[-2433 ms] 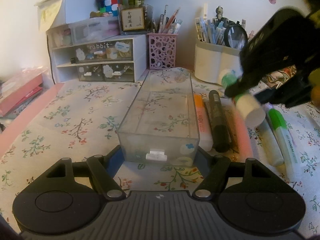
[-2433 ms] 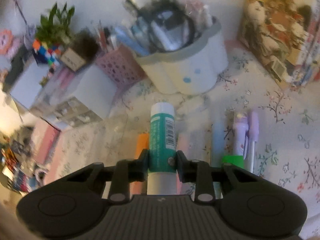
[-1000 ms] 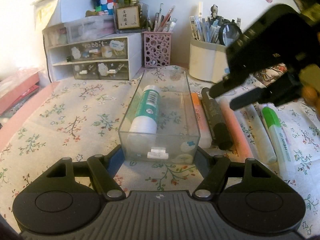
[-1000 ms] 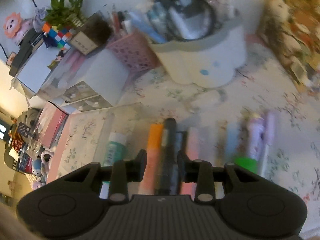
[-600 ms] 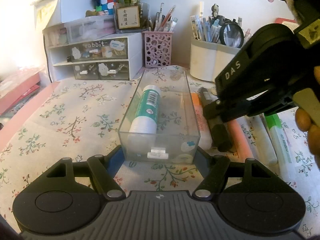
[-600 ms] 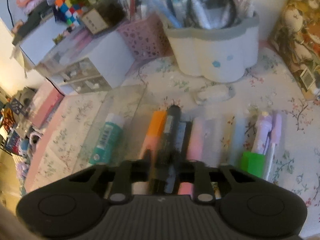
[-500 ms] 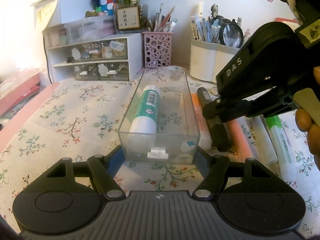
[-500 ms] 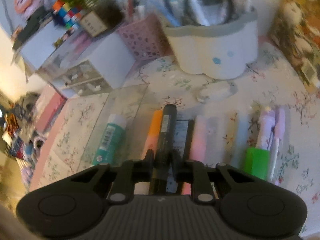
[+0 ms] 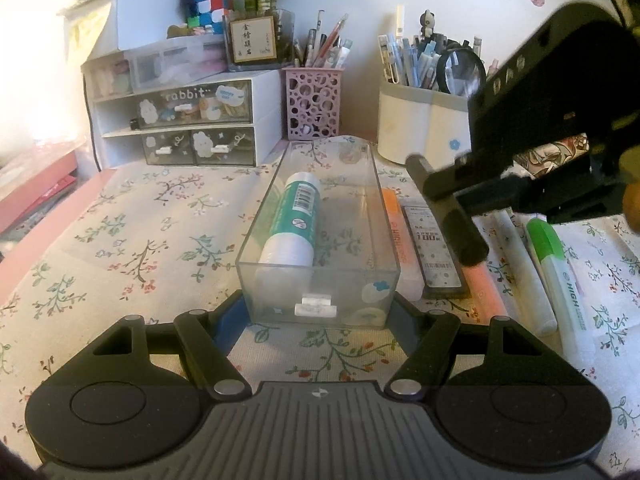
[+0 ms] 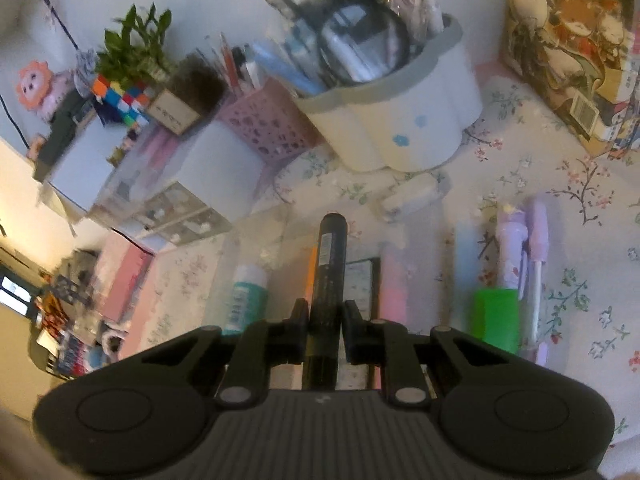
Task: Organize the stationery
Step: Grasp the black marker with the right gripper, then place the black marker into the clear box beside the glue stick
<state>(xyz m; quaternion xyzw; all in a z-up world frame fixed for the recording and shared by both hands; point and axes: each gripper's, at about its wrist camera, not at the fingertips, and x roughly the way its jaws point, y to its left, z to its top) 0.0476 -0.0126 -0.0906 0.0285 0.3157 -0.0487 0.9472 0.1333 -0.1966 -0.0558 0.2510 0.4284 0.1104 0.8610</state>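
Black cylindrical marker now lifted, clamped between my right gripper fingers; left gripper fingers brace the clear plastic tray. Next, I carry it tray-ward.

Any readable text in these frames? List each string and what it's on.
"rabbit": drawer unit.
"HIGH": green highlighter.
"HIGH": orange highlighter.
"100": flat refill case; its other print is too small.
"DAS", faint: right gripper.
Framed sign: four Chinese characters, too small.
Glue stick: barcode only.
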